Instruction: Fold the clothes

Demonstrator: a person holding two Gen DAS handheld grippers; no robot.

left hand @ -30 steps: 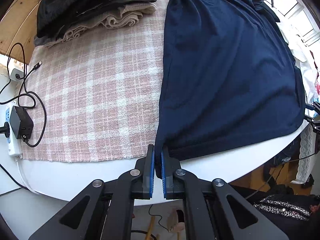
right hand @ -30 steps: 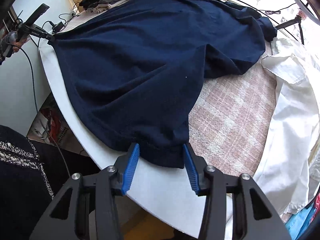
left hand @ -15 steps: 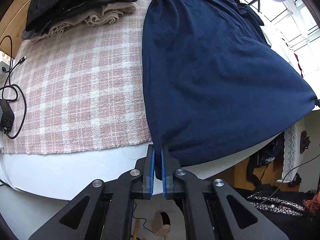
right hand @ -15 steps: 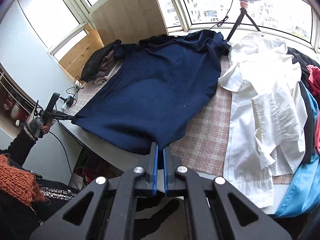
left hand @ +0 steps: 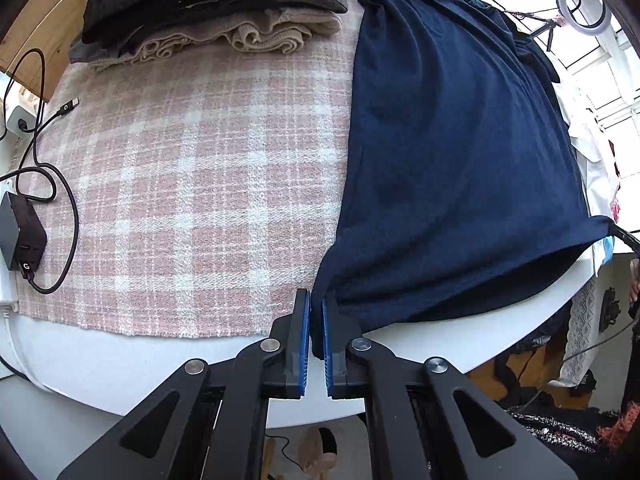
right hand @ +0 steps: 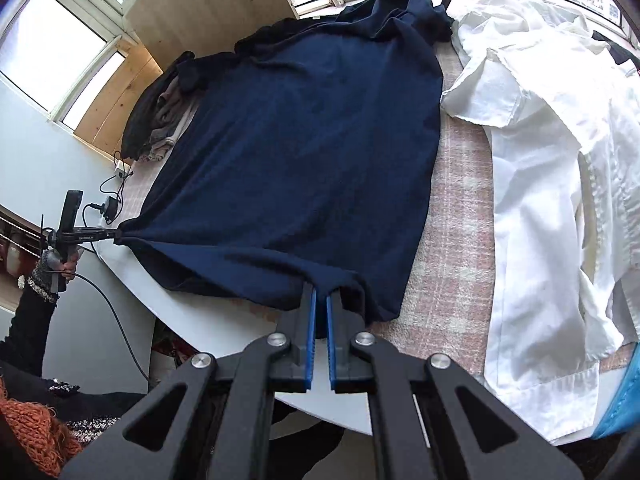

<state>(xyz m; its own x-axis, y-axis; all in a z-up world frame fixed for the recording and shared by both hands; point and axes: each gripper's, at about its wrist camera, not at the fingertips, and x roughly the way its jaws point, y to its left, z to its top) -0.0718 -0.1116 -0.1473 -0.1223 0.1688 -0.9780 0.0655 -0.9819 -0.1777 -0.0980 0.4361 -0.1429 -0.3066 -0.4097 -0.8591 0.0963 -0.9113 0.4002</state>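
- Pinching navy shirt (left hand: 448, 168) hem corner, left gripper (left hand: 316, 312) fingers narrow; shirt on plaid cloth (left hand: 192, 184), folded pile (left hand: 224, 12) behind.
- Right gripper (right hand: 322, 308) narrow, clamping shirt (right hand: 304, 152) hem at table (right hand: 224, 320) edge; white shirt (right hand: 552, 184) beside.

home sunroom, clothes piles (left hand: 208, 12), windows (right hand: 52, 48)

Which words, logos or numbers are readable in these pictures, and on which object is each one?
A small white power-style symbol, not a word: on the black adapter at the table's left edge.
Small white lettering on the left gripper, seen from the right wrist view: too small and blurred to read.
No print shows on the navy shirt.
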